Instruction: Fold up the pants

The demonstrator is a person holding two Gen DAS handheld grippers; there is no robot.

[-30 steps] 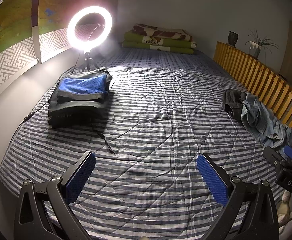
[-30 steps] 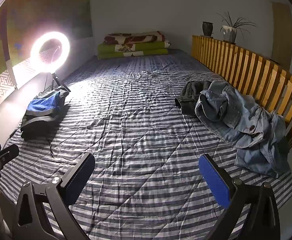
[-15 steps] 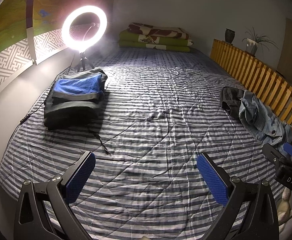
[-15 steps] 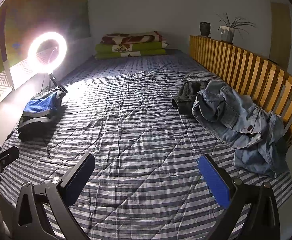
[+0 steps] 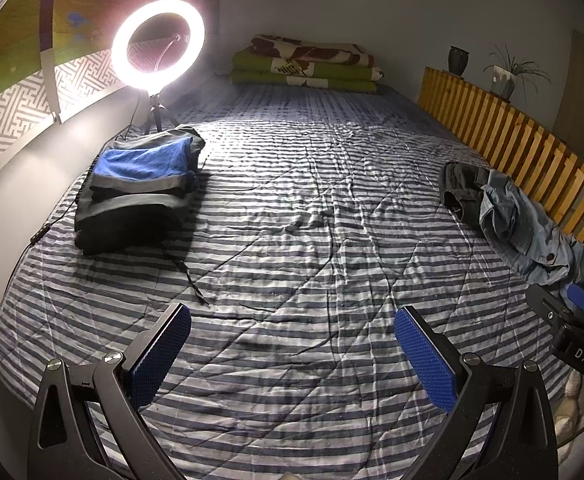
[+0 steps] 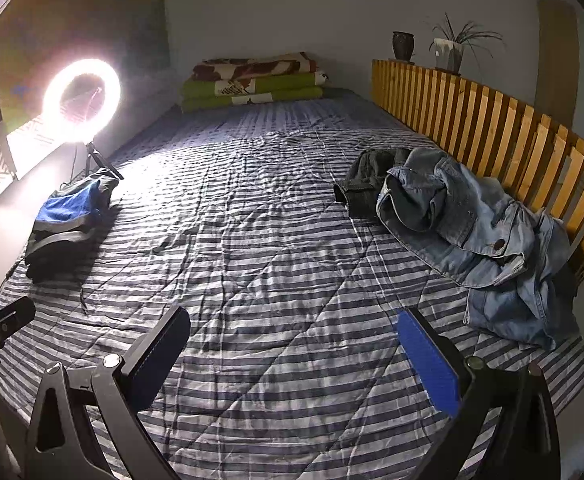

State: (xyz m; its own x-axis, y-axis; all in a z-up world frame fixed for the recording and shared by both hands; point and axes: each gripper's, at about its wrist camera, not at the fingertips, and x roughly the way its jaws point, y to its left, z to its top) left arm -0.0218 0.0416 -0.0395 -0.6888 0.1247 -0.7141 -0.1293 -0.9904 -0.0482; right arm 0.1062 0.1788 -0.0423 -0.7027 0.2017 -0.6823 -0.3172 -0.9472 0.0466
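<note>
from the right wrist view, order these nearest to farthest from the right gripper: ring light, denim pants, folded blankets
1. denim pants, crumpled on the right by the wooden rail.
2. ring light, far left by the wall.
3. folded blankets, at the bed's far end.

Lit ring light (image 5: 158, 45), folded blankets (image 5: 305, 64)

Crumpled light-blue jeans (image 6: 479, 232) lie heaped on the striped bedspread beside dark crumpled pants (image 6: 365, 182).

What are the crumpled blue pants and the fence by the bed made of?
The blue pants look like faded denim: washed-out blue, stitched seams, a metal button. The fence looks like bare orange-yellow wood, with upright slats and a matte finish.
</note>
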